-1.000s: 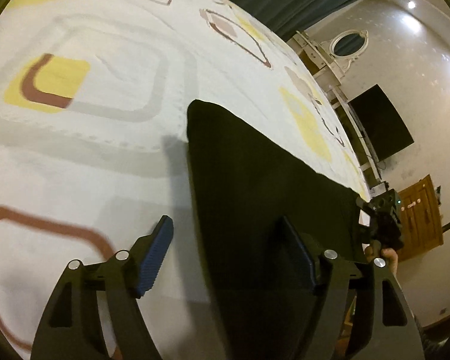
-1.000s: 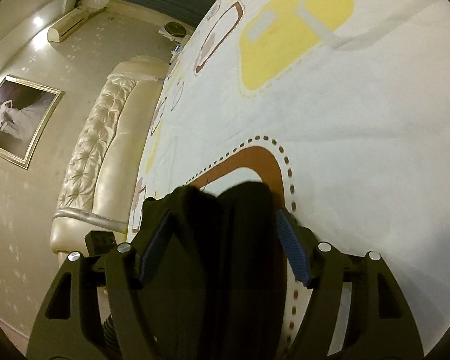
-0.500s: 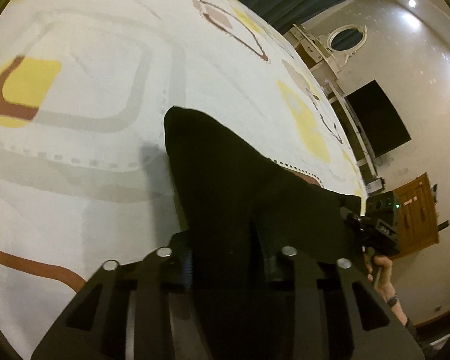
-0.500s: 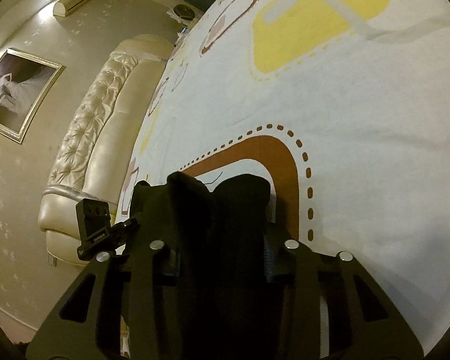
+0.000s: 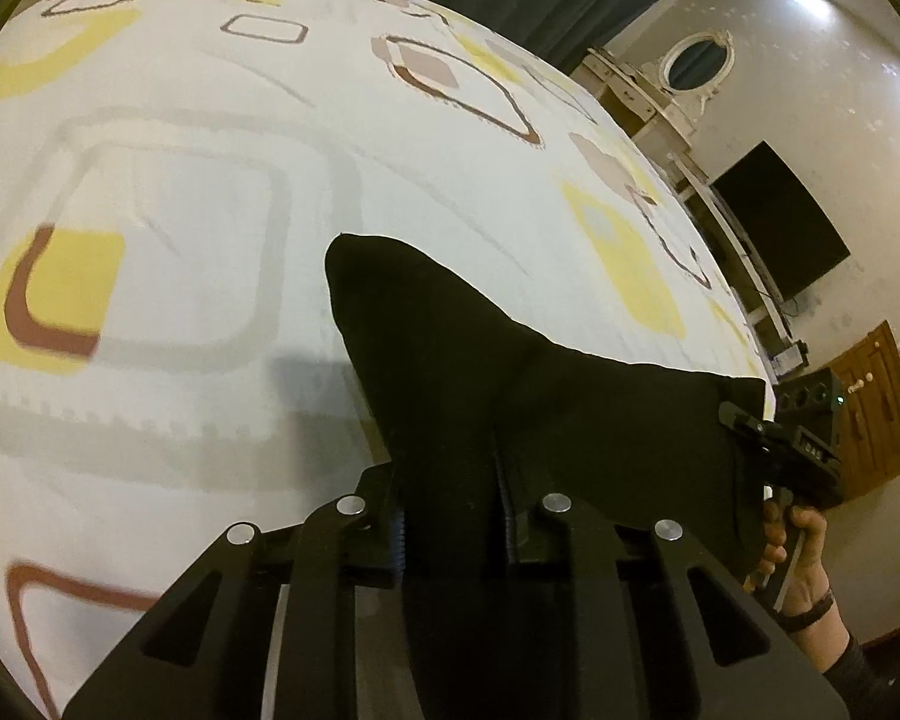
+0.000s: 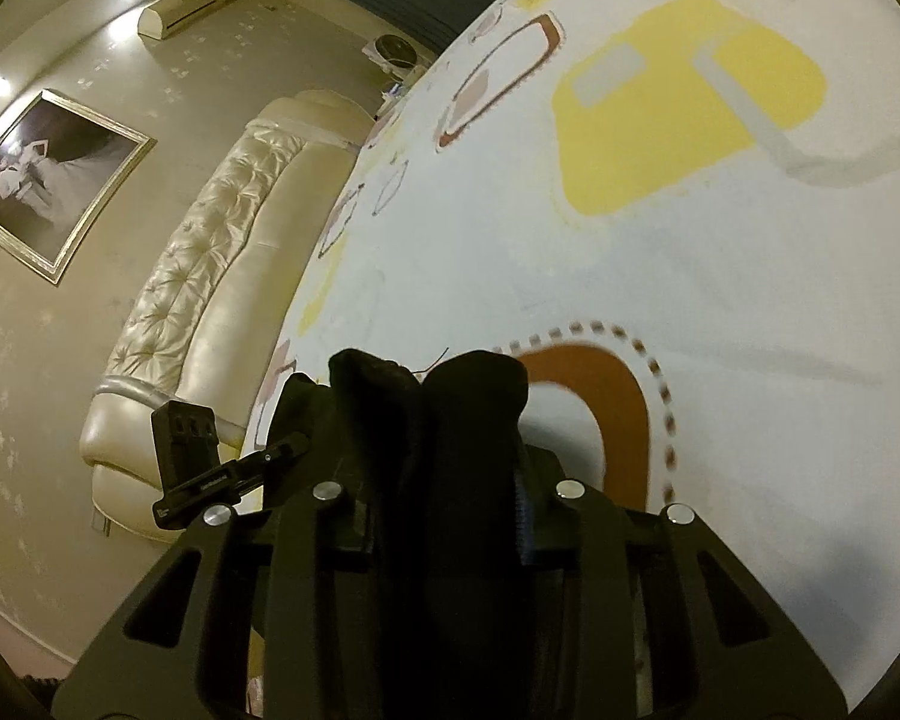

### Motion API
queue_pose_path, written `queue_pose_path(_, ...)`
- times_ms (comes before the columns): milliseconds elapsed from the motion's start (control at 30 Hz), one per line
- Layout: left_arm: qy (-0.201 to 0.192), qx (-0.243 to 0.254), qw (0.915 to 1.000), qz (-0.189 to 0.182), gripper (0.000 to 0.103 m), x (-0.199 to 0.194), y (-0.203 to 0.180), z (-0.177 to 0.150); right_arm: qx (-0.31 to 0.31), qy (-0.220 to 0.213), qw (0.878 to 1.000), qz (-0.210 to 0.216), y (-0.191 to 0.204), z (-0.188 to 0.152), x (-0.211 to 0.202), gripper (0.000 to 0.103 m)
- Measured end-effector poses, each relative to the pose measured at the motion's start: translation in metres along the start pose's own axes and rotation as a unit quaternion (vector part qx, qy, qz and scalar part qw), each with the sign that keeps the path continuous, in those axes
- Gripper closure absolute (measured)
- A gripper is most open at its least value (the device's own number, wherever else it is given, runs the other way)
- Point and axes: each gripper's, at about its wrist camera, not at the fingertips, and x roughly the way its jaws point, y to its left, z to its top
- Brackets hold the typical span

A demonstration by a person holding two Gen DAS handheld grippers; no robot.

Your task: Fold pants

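Observation:
The black pants (image 5: 480, 372) lie partly on the patterned bedspread (image 5: 180, 180), and their near edge is lifted. My left gripper (image 5: 450, 531) is shut on the near edge of the pants. My right gripper (image 6: 444, 498) is shut on a bunched fold of the pants (image 6: 438, 414) and holds it above the bedspread (image 6: 660, 228). The right gripper also shows at the right of the left wrist view (image 5: 792, 450), at the pants' other corner. The left gripper shows at the left of the right wrist view (image 6: 210, 468).
A cream tufted headboard (image 6: 210, 276) runs along the bed's left side under a framed picture (image 6: 42, 180). A dark television (image 5: 780, 222), a white dresser with an oval mirror (image 5: 690, 72) and a wooden cabinet (image 5: 870, 408) stand past the bed.
Both grippers went from open to shut on the pants. They have lifted the near edge, so the fabric now rises off the bedspread between them.

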Motion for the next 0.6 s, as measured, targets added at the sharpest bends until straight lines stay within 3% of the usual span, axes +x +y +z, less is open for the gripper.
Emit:
queue_pose_path(333, -0.008, -0.001, 0.9996, 0.029, 0.080, 0.021, 0.010, 0.061, 0.002, -0.009, 1.000, -0.006, -0.002, 0.057, 0.032, 0.073)
queue_pose_path(600, -0.002, 0.001, 0.9991, 0.041, 0.080, 0.043, 0.021, 0.084, 0.019, -0.003, 1.000, -0.016, -0.020, 0.090, 0.058, 0.073)
